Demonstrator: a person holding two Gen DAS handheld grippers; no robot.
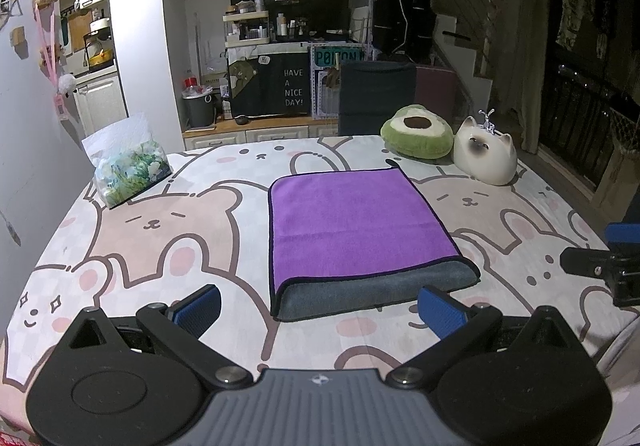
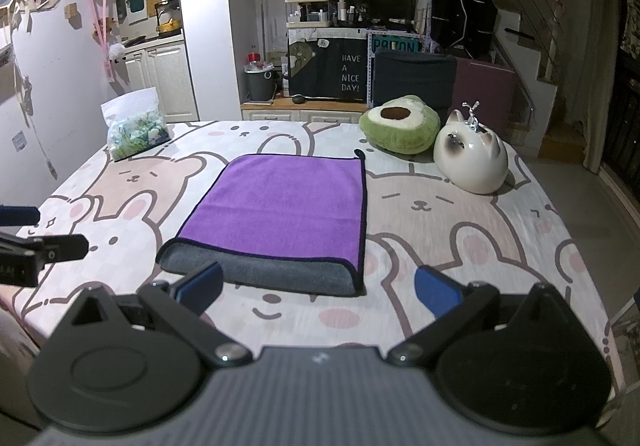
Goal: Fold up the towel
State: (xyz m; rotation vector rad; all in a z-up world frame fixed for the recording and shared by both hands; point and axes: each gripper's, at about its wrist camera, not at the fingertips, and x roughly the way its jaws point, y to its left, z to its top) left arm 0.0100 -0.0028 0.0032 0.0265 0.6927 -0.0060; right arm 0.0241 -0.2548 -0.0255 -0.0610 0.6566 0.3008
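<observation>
Both grippers, left (image 1: 318, 310) and right (image 2: 318, 296), are held wide open and empty near the towel (image 1: 356, 221). One fold seems done; next, an edge must be gripped.

Home: kitchen cabinets (image 2: 160, 73), staircase (image 2: 532, 45) (plush avocado (image 2: 400, 123) too).

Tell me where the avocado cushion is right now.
The avocado cushion sits at the table's far right in both views, just behind the purple towel's far right corner, beside the white cat figurine.
</observation>
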